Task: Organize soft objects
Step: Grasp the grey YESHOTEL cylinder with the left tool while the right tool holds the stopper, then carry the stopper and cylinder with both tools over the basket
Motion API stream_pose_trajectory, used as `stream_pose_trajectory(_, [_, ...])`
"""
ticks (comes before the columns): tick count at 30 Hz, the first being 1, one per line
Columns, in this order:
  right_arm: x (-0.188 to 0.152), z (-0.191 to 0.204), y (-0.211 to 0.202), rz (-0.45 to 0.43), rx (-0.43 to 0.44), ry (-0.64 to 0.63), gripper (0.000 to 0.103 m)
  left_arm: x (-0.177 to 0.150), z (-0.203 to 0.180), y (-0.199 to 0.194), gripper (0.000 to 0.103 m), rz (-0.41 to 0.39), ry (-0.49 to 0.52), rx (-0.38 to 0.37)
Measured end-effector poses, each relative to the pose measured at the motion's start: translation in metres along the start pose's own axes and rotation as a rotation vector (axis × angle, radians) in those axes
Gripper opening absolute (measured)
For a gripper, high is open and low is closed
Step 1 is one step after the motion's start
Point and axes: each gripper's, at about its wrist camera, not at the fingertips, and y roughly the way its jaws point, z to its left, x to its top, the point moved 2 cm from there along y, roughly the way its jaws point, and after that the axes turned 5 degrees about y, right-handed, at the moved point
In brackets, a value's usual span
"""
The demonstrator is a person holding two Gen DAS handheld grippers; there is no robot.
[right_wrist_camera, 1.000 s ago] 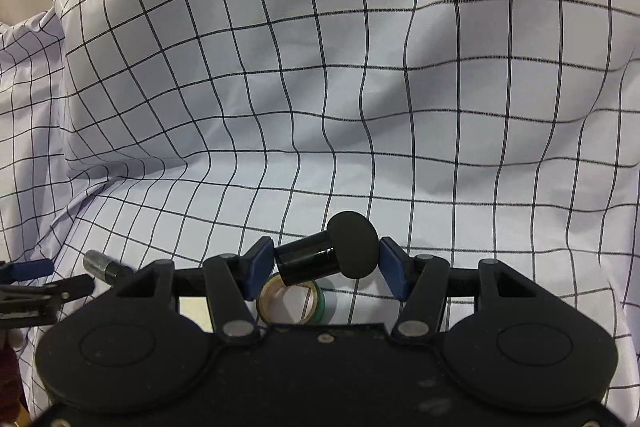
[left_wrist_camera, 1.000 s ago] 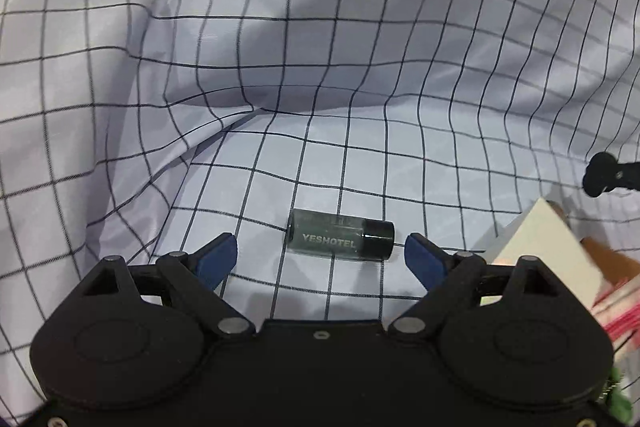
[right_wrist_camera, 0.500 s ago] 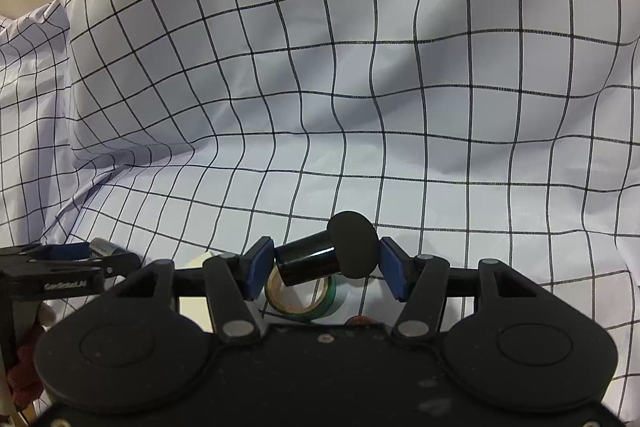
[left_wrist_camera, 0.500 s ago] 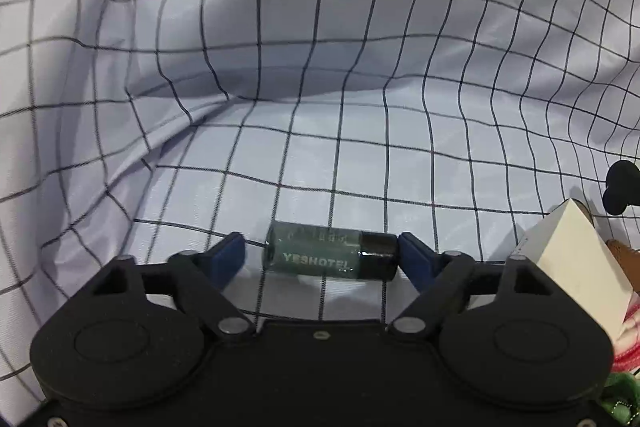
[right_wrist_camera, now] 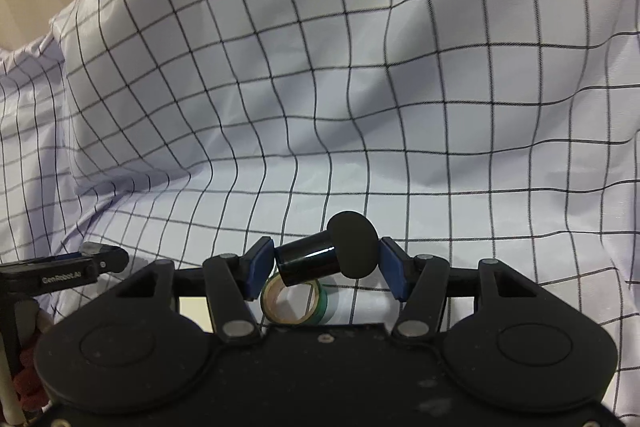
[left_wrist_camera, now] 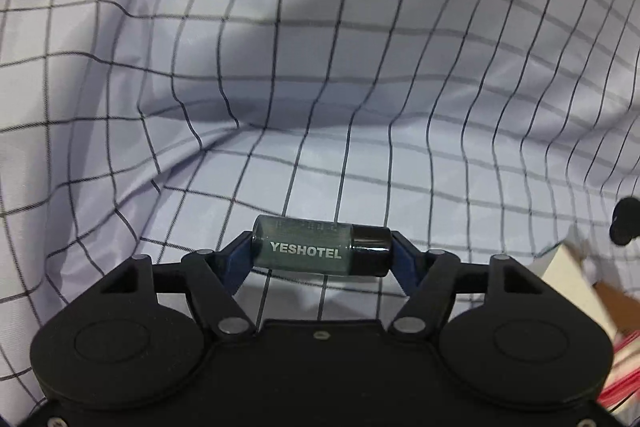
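Observation:
My left gripper (left_wrist_camera: pixel 320 255) is shut end to end on a small dark green bottle (left_wrist_camera: pixel 312 249) with a black cap, marked YESHOTEL, held crosswise just above the checked cloth (left_wrist_camera: pixel 320 67). My right gripper (right_wrist_camera: pixel 326 263) is shut on a black cylinder with a round flat end (right_wrist_camera: pixel 328 255), held tilted between the blue pads. The left gripper (right_wrist_camera: pixel 80 267) shows at the left edge of the right wrist view. The black cylinder (left_wrist_camera: pixel 624 223) shows at the right edge of the left wrist view.
A roll of green tape (right_wrist_camera: pixel 296 301) lies on the cloth under my right gripper. A white box (left_wrist_camera: pixel 568 275) with red-striped items beside it sits at the right of the left wrist view. The checked cloth (right_wrist_camera: pixel 320 87) rises in folds behind.
My left gripper moved forward around the bottle and closed on it, then raised it slightly. My right gripper kept its hold on the black cylinder and barely moved.

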Motion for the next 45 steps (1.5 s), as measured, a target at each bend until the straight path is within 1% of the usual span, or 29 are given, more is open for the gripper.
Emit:
stream_pose_trajectory(3, [0.001,-0.003,-0.01,-0.015,0.005,0.014,0.057,0.005,-0.001,-0.019,0.065,-0.029,-0.023,-0.027])
stream_pose_trajectory(6, [-0.001,-0.002,-0.024,-0.031,0.013,0.019,0.057,0.007,-0.01,-0.044,0.065,-0.064,-0.021,-0.053])
stream_pose_trajectory(8, [-0.004,-0.001,-0.037,-0.046,0.021,0.02,0.057,0.008,-0.017,-0.064,0.065,-0.09,-0.015,-0.074])
stream_pose_trajectory(11, [-0.011,0.002,-0.062,-0.071,0.038,0.02,0.057,0.006,-0.03,-0.093,0.065,-0.125,0.001,-0.086])
stream_pose_trajectory(14, [-0.023,0.005,-0.091,-0.096,0.055,0.014,0.057,-0.003,-0.043,-0.125,0.065,-0.149,0.028,-0.087])
stream_pose_trajectory(17, [-0.04,0.007,-0.121,-0.127,0.07,0.003,0.057,-0.016,-0.052,-0.151,0.066,-0.162,0.031,-0.104])
stream_pose_trajectory(20, [-0.062,0.007,-0.153,-0.153,0.09,-0.003,0.057,-0.034,-0.061,-0.178,0.065,-0.171,0.045,-0.102])
stream_pose_trajectory(25, [-0.106,0.006,-0.203,-0.197,0.122,-0.007,0.057,-0.072,-0.081,-0.219,0.066,-0.213,0.103,-0.096])
stream_pose_trajectory(31, [-0.166,0.002,-0.252,-0.26,0.117,-0.028,0.057,-0.116,-0.098,-0.258,0.066,-0.229,0.138,-0.127])
stream_pose_trajectory(35, [-0.205,-0.006,-0.275,-0.267,0.136,-0.002,0.057,-0.145,-0.103,-0.269,0.066,-0.223,0.135,-0.129])
stream_pose_trajectory(37, [-0.225,-0.009,-0.285,-0.268,0.137,0.008,0.057,-0.16,-0.104,-0.27,0.066,-0.204,0.123,-0.138])
stream_pose_trajectory(41, [-0.256,-0.012,-0.295,-0.27,0.132,0.015,0.057,-0.186,-0.105,-0.269,0.066,-0.173,0.111,-0.132])
stream_pose_trajectory(45, [-0.283,-0.016,-0.303,-0.263,0.146,0.025,0.057,-0.212,-0.106,-0.268,0.066,-0.139,0.094,-0.121])
